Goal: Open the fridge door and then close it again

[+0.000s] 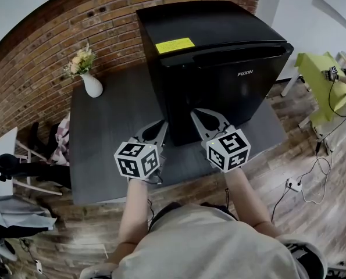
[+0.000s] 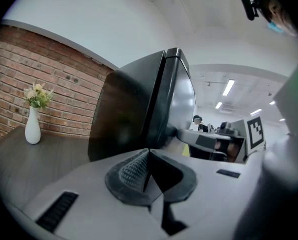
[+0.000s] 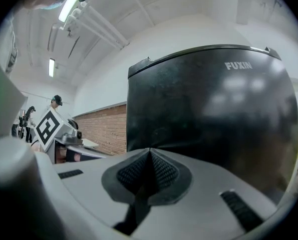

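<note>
Left of the fridge (image 1: 219, 25), a white vase (image 1: 92, 86) of pale flowers stands on the dark table (image 1: 103, 156), well apart from the fridge's side wall. Next comes my left gripper (image 1: 163, 124). Its jaws are pressed together with nothing between them, and its tip is low down near the fridge's front left corner. I cannot confirm contact with the cabinet. The fridge itself is black and stands on the same table. The fridge door (image 1: 231, 92) is shut, and a yellow label (image 1: 174, 45) lies on the fridge's top. My right gripper (image 1: 194, 114) sits before the lower part of that door, jaws likewise closed on nothing and tip close to the door face. Whether it touches cannot be verified. Right of the fridge, well apart from it, stands a green table (image 1: 318, 77)
</note>
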### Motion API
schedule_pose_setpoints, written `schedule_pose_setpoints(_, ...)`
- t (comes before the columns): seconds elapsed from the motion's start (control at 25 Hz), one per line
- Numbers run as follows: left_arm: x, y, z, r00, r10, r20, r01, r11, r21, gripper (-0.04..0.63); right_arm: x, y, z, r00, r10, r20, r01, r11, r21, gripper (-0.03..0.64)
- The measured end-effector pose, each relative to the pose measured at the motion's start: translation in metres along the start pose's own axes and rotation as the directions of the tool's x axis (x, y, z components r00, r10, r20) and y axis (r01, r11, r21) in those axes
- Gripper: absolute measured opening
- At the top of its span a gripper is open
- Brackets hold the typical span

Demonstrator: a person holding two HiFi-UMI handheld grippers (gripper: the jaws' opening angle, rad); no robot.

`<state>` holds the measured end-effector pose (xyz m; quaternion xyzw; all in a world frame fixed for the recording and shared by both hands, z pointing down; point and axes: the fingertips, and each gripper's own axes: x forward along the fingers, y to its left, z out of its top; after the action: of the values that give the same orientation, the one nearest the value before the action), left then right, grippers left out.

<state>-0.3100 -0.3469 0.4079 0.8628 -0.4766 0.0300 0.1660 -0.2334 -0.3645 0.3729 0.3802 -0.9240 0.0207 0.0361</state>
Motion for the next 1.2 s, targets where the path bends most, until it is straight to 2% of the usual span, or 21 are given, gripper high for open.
schedule_pose_setpoints(0.28, -0.007, -0.001, -0.006, 1.0, -0.004, -0.013, 0.004, 1.0, 0.009, 0.008, 0.0, -0.001, 0.0, 1.0, -0.031, -0.004, 0.031, 0.999, 0.008, 0.0)
schedule_pose_setpoints(0.44, -0.011, -0.004, -0.011, 1.0, -0.021, -0.012, 0.021, 1.0, -0.02, 0.008, -0.009, -0.002, -0.002, 0.999, -0.046, -0.005, 0.046, 0.999, 0.013, 0.0)
schedule_pose_setpoints(0.76, -0.014, -0.031, -0.017, 0.998, -0.065, -0.01, 0.065, 0.998, -0.027, 0.008, -0.034, -0.003, -0.007, 0.998, -0.068, -0.014, 0.068, 0.997, 0.039, 0.0)
schedule_pose_setpoints(1.2, -0.013, -0.058, -0.029, 0.999, -0.028, -0.043, 0.027, 1.0, -0.015, 0.008, -0.064, -0.003, -0.019, 0.998, -0.012, -0.058, 0.015, 0.999, 0.049, 0.0)
